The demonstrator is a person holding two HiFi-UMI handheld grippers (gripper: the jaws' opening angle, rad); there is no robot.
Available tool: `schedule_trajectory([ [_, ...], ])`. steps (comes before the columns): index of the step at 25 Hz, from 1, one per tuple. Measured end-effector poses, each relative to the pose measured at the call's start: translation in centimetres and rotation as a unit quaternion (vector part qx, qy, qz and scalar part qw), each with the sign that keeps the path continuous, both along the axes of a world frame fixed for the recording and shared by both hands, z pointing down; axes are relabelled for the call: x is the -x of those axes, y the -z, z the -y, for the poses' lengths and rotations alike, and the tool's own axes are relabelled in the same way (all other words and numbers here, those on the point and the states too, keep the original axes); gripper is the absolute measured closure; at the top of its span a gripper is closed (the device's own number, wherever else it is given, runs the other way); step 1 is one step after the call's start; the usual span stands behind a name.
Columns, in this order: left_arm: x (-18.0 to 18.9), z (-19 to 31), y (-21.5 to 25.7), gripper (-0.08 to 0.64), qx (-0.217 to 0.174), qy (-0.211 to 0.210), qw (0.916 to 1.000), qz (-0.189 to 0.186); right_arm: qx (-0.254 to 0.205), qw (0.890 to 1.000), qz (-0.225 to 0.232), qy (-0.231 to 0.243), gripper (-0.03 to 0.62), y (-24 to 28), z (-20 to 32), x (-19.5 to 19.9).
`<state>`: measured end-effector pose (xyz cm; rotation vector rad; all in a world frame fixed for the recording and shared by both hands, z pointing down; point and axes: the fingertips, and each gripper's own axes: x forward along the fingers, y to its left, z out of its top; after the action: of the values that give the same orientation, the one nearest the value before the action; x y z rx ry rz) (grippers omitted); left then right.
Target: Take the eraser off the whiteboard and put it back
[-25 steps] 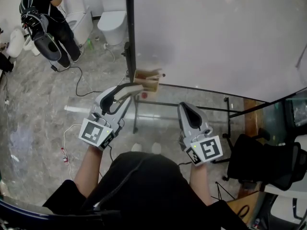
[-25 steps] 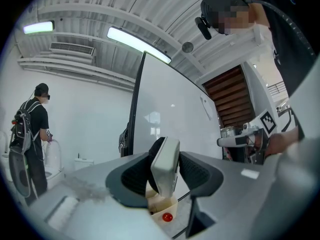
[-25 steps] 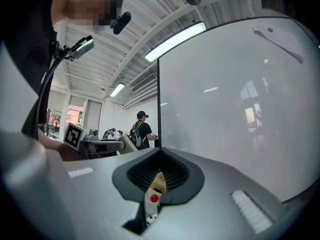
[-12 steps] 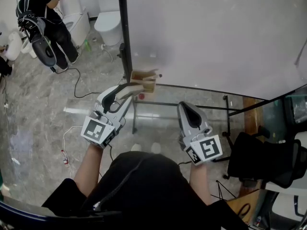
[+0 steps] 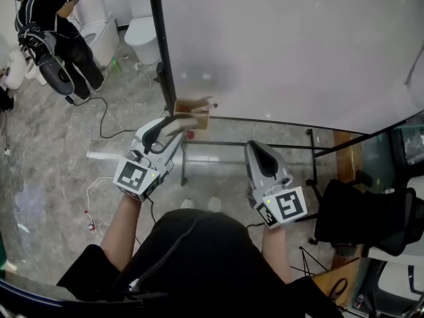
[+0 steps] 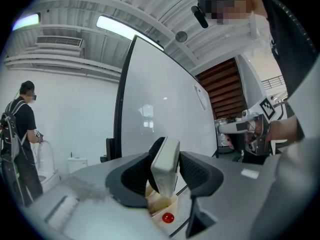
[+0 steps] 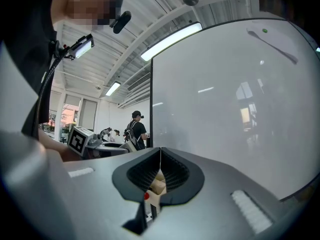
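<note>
A pale, slab-shaped eraser [image 6: 167,156] stands upright between the black pads of my left gripper [image 6: 165,168], which is shut on it. In the head view that gripper [image 5: 187,119] points at the lower left corner of the whiteboard [image 5: 285,45], with its tips next to a small beige box [image 5: 192,106] fixed on the board's bottom edge. Below the eraser the same box [image 6: 162,204] shows with a red dot [image 6: 168,217] on it. My right gripper [image 7: 160,170] is shut on nothing and is held level further right [image 5: 257,150], apart from the board.
The board's black frame [image 5: 159,45] runs down at the left, with stand bars [image 5: 245,144] below. A person in black [image 5: 46,32] stands by toilets [image 5: 142,28] at the far left. A cable [image 5: 99,121] lies on the floor. A black office chair [image 5: 364,217] stands at the right.
My left gripper, still holding the eraser, has shifted slightly closer to the beige box and a little lower. The right gripper has kept still.
</note>
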<state>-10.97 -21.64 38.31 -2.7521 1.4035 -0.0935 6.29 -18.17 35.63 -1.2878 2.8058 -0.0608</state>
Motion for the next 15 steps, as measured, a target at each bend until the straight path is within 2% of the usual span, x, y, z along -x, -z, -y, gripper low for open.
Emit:
schedule_trajectory([
  [7,-0.8,1.4,-2.1,0.364,0.013,-0.014,0.9994,0.029,0.004,1.0,-0.001,-0.011,0.581,-0.2,0.2,-1.0],
  [11,-1.3,2.3,-3.5,0.364,0.011,-0.034,0.9975,0.061,0.005,1.0,-0.003,-0.018,0.581,-0.4,0.3,-1.5],
  [15,-1.9,3.2,-4.4,0.364,0.015,-0.049,0.9956,0.078,0.006,1.0,-0.004,-0.02,0.581,-0.3,0.5,-1.8],
])
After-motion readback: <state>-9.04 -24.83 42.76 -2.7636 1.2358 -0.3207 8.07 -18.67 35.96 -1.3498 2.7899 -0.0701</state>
